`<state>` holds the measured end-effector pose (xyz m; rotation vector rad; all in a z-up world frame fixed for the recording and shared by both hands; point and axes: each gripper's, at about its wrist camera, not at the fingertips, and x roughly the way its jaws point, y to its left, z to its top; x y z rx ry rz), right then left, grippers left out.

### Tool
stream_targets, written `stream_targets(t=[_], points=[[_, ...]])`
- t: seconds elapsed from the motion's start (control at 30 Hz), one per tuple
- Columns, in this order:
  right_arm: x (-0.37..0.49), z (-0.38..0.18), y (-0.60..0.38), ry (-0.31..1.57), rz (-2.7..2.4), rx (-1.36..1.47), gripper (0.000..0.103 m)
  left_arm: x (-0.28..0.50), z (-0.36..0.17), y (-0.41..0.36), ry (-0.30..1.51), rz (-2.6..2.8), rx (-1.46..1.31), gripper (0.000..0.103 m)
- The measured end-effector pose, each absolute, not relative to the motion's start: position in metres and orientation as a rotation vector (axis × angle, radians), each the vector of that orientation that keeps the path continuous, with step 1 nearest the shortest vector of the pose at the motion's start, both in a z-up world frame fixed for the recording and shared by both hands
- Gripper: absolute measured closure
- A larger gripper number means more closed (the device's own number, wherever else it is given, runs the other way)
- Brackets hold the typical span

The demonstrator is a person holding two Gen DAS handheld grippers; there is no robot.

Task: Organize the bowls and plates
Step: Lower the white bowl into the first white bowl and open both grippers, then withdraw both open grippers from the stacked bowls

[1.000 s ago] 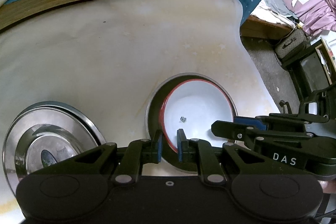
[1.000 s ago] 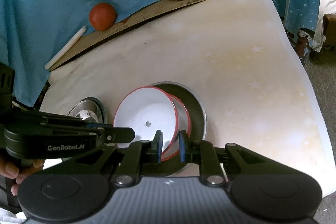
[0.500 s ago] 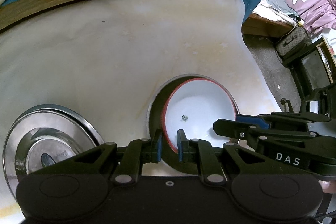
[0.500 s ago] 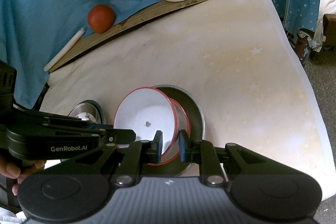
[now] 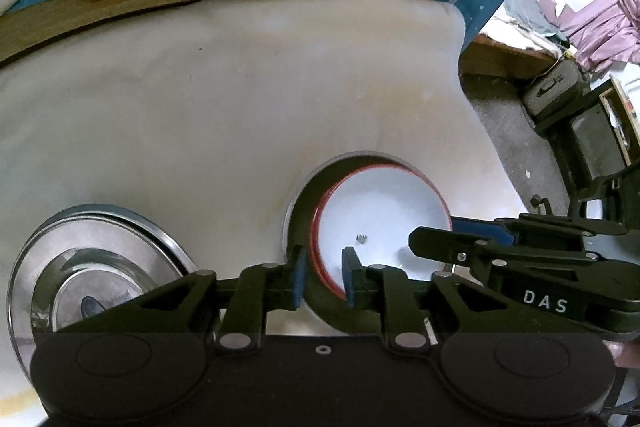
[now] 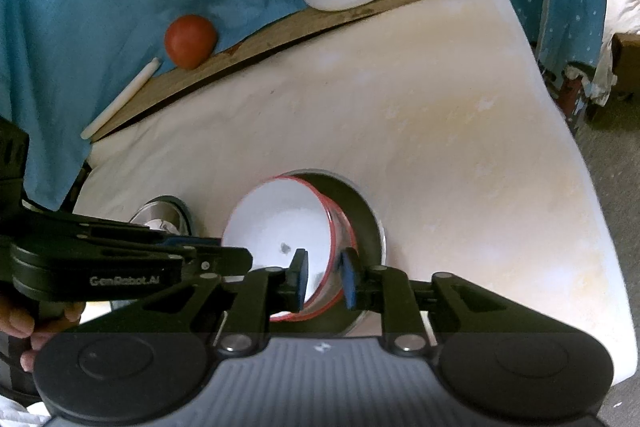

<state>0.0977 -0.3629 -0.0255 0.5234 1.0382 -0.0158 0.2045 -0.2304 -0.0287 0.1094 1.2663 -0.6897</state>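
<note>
Looking through the left wrist camera first, I see my left tool (image 5: 323,275) straddling the near rim of the white bowl with the red rim (image 5: 380,223). Its jaws have just been opening: a gap shows on both sides of the rim now, so the blue pads (image 5: 300,281) are spread and no longer pinch it. The bowl sits inside the darker metal dish (image 5: 304,211) on the cream-covered table (image 5: 240,99), leaning towards one side of it rather than centred. The right tool (image 5: 460,233) reaches in from the right at the bowl's far rim. A stack of steel plates (image 5: 100,267) lies well apart to the left.

In the right wrist view, my right tool (image 6: 323,277) brackets the opposite side of the bowl (image 6: 280,227), and its jaws have also just been opening; the red rim runs between the pads with space around it, so nothing is gripped. The left tool (image 6: 236,255) lies across from the left, held by a hand (image 6: 24,327).

I judge this to be the release: the bowl is nested in the dish (image 6: 368,219), and both tools should be free to back away once clear of the rim.
</note>
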Motion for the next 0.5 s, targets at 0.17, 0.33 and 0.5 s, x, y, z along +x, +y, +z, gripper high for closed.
stream_targets(t=[0.17, 0.33, 0.5], points=[[0.098, -0.019, -0.362, 1.02, -0.014, 0.513, 0.073, 0.204, -0.015, -0.225, 1.199, -0.669, 0.122, 0.057], [0.096, -0.014, -0.366, 0.997, -0.017, 0.511, 0.053, 0.206, -0.007, -0.213, 1.164, -0.645, 0.103, 0.043], [0.09, -0.008, -0.369, 0.983, -0.027, 0.498, 0.027, 0.211, -0.004, -0.199, 1.149, -0.577, 0.086, 0.02]])
